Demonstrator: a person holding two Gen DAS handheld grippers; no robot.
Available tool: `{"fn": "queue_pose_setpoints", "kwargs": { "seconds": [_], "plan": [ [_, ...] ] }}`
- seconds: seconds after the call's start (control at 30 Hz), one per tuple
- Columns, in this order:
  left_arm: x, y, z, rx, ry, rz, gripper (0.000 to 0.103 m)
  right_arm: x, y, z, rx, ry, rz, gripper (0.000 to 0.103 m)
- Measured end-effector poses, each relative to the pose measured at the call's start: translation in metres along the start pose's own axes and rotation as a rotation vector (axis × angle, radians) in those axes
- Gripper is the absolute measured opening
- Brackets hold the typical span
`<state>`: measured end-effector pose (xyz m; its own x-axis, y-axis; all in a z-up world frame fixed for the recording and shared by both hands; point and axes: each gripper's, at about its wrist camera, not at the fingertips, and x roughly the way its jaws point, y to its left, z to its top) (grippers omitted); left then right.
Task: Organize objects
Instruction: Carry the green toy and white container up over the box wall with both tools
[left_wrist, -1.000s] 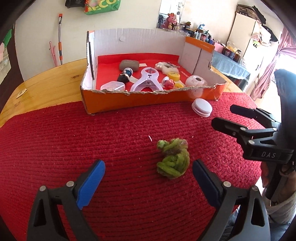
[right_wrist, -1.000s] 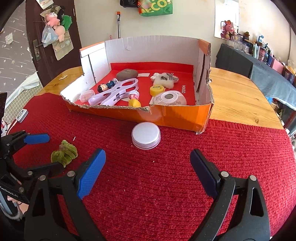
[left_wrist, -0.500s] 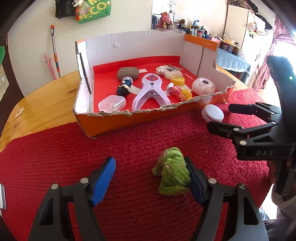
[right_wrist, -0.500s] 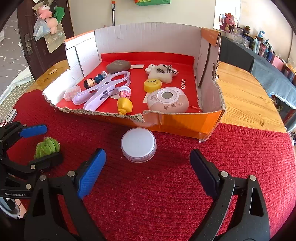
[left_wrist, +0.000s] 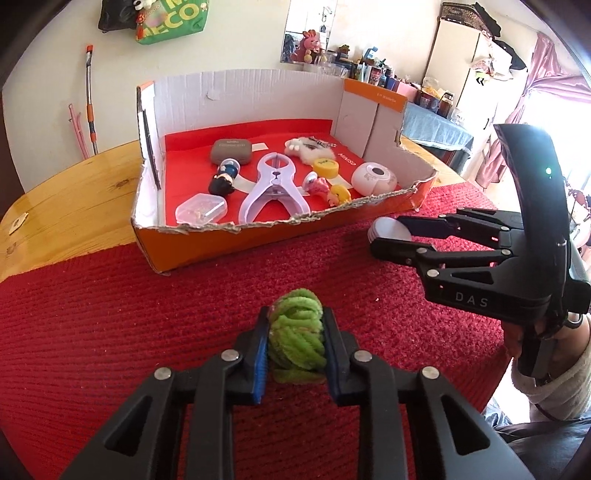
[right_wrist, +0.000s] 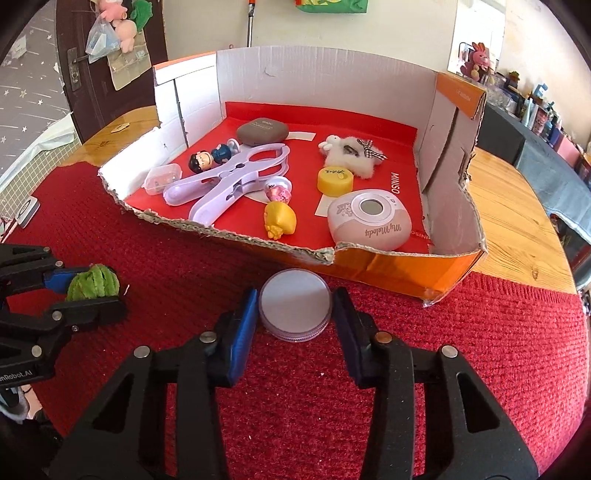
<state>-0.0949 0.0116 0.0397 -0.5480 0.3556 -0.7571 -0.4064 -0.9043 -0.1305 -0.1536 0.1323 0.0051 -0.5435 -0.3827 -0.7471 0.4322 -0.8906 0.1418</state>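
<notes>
On the red mat (left_wrist: 110, 332), left gripper (left_wrist: 295, 343) clamps green bundle (left_wrist: 297, 332); right gripper (right_wrist: 295, 314) closing around white lid (right_wrist: 294, 301), both likely bound for the box (right_wrist: 388, 264).

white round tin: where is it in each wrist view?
Left wrist: white tin at right of centre, on the red mat between the right gripper's closing jaws.
Right wrist: tin low centre, between the pads.
Shared landmark: orange box, just behind the tin.
</notes>
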Motion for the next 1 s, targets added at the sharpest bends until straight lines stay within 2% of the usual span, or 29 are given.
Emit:
{"fn": "queue_pose_setpoints", "kwargs": {
  "seconds": [0.17, 0.33, 0.73, 1.0],
  "plan": [
    [-0.019, -0.003, 0.005, 0.008, -0.039, -0.021, 0.026, -0.017, 0.0, -0.004, 0.01, -0.013, 0.067, 0.04],
    [-0.03, -0.002, 0.009, 0.007, -0.07, -0.007, 0.026, -0.038, 0.002, -0.005, 0.005, -0.045, 0.102, 0.04],
    [-0.037, -0.002, 0.011, 0.004, -0.088, 0.011, 0.026, -0.048, 0.003, -0.008, 0.0, -0.052, 0.113, 0.04],
    [-0.046, 0.001, 0.025, 0.007, -0.112, 0.014, 0.026, -0.061, 0.001, 0.002, -0.002, -0.073, 0.126, 0.04]
  ]
}}
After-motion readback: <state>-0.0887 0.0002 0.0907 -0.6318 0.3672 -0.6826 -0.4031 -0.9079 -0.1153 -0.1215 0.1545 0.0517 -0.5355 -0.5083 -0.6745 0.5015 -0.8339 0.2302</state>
